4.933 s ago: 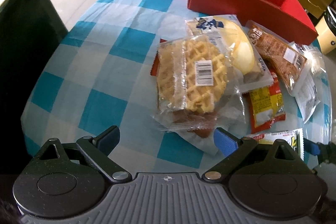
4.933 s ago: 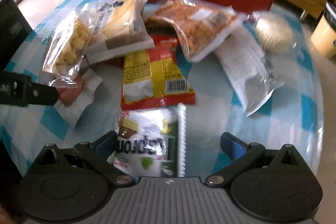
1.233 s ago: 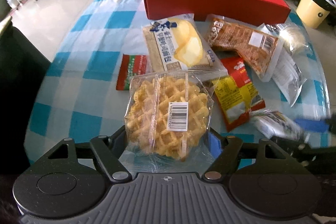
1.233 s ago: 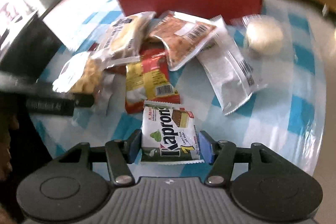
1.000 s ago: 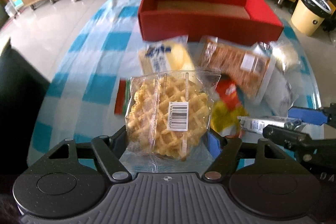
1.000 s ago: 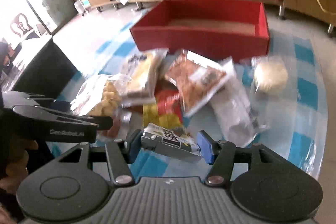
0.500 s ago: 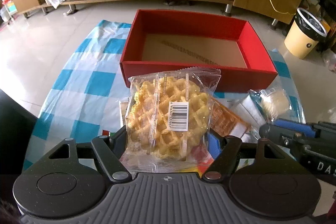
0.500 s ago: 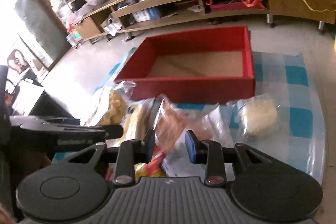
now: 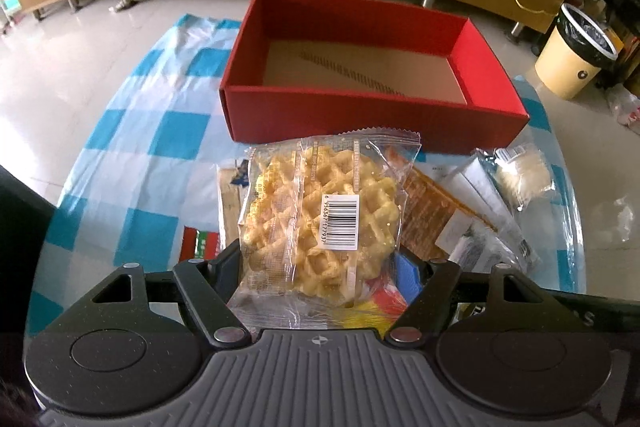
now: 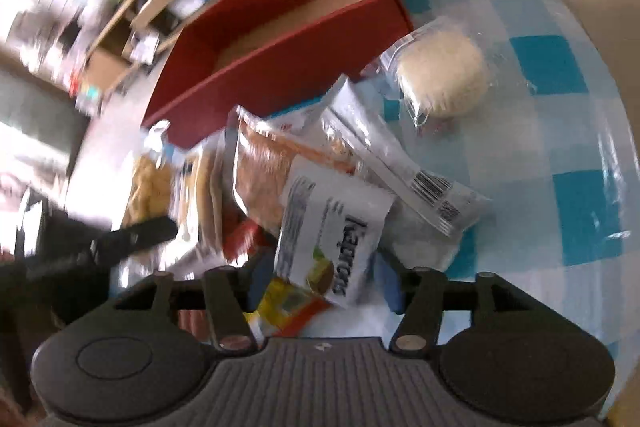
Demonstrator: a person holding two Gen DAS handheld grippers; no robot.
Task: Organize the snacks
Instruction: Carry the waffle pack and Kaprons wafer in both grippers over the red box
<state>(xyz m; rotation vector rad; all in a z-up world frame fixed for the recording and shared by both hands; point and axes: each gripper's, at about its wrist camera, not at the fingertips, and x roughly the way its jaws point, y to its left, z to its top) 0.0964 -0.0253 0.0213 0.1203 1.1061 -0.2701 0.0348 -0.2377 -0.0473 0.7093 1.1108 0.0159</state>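
My left gripper (image 9: 320, 269) is shut on a clear-wrapped waffle packet (image 9: 320, 215) and holds it above the table, in front of the empty red box (image 9: 360, 67). My right gripper (image 10: 320, 285) is shut on a white Kapron snack packet (image 10: 336, 239), tilted, held over the snack pile. The red box shows in the right wrist view (image 10: 288, 39) at the far left. The left gripper's black arm (image 10: 120, 239) and the waffle packet (image 10: 152, 187) show at the left of the right wrist view.
Several snack packets lie on the blue-checked tablecloth (image 9: 132, 163): a brown cracker pack (image 10: 264, 171), a white pack with a barcode (image 10: 400, 163), a round white bun pack (image 10: 444, 75), a yellow-red pack (image 10: 292, 307). A bin (image 9: 576, 55) and shelves stand beyond the table.
Both grippers closed on their packets and lifted them from the table. In the last half second the right wrist view rolled and blurred; the left one edged toward the box.
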